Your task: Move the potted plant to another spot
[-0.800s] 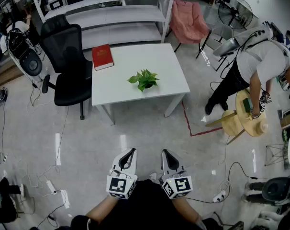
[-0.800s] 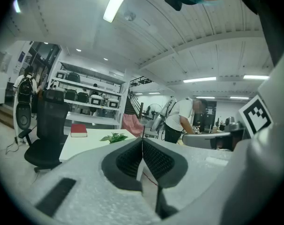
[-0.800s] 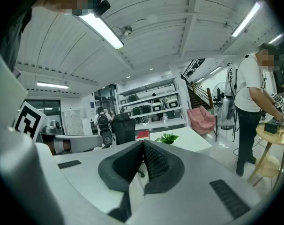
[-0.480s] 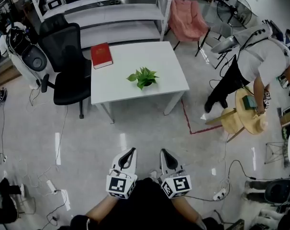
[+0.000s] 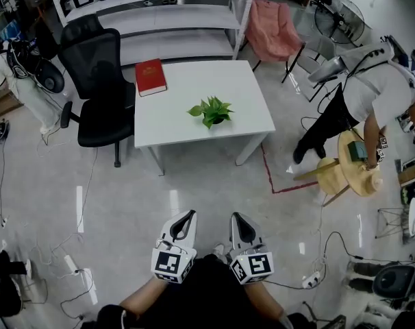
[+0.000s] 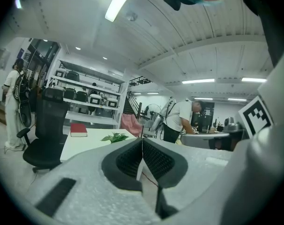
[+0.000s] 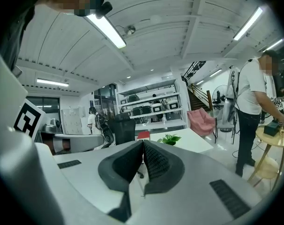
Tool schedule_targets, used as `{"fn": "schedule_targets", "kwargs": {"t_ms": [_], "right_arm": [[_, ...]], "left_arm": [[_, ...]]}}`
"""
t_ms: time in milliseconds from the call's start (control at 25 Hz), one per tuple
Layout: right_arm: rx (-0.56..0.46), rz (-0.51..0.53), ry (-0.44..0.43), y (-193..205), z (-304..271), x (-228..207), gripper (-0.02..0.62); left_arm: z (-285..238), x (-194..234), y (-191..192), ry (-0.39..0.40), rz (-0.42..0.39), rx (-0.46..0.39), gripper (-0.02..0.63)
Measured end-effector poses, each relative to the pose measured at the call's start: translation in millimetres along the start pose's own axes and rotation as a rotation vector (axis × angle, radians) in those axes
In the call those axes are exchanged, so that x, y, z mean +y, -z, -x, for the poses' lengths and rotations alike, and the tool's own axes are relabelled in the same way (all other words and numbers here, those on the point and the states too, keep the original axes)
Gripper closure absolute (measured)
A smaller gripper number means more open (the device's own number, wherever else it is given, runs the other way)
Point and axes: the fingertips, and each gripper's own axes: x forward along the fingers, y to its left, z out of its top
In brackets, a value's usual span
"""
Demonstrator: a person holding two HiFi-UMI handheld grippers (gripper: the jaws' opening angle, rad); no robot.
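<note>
The small green-leaved potted plant (image 5: pixel 209 112) stands upright on the white square table (image 5: pixel 187 81), on the near right part of its top as the head view shows it, and well apart from both tools. A red hardcover book (image 5: pixel 151 77) lies flat near the table's far left corner, apart from the plant. The left tool (image 5: pixel 186 218) and the right tool (image 5: pixel 237 219) are held side by side close to the person's body, low in the head view. They are over the pale grey floor (image 5: pixel 125 204) and well short of the table, both pointing toward it and roughly level. The left tool's black ribbed pads (image 6: pixel 156 159) meet along a thin line with nothing between them. The right tool's jaws are pressed together in the same way and hold nothing. A black mesh office chair (image 5: pixel 98 81) sits at the table's left side, and a pink fabric chair (image 5: pixel 270 31) stands beyond its far right corner. White metal shelving (image 5: pixel 173 19) runs behind the table. At the right, another person in a white shirt (image 5: pixel 375 88) bends over a small round wooden stand (image 5: pixel 355 173). Red tape lines (image 5: pixel 269 177) mark the floor near the table's right leg.
</note>
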Motion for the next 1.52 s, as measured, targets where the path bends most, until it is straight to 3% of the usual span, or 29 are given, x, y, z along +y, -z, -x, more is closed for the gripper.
{"fn": "schedule_targets", "kwargs": {"t_ms": [880,1200,1520], "right_arm": [[0.032,0.022,0.052,22.0,-58.8,74.6,0.583],[0.017,0.022,0.012,20.8,-94.6,61.7,0.583],[0.009,0.036,-0.053,-0.5,-155.8,15.2,0.583]], "left_arm": [[10.2,84.7,10.4,0.097,0.04,0.021,0.589],[-18.7,105.6,11.3,0.048,0.046,0.016,0.589],[-85.3,123.3,-5.8,-0.02,0.029,0.003,0.589]]}}
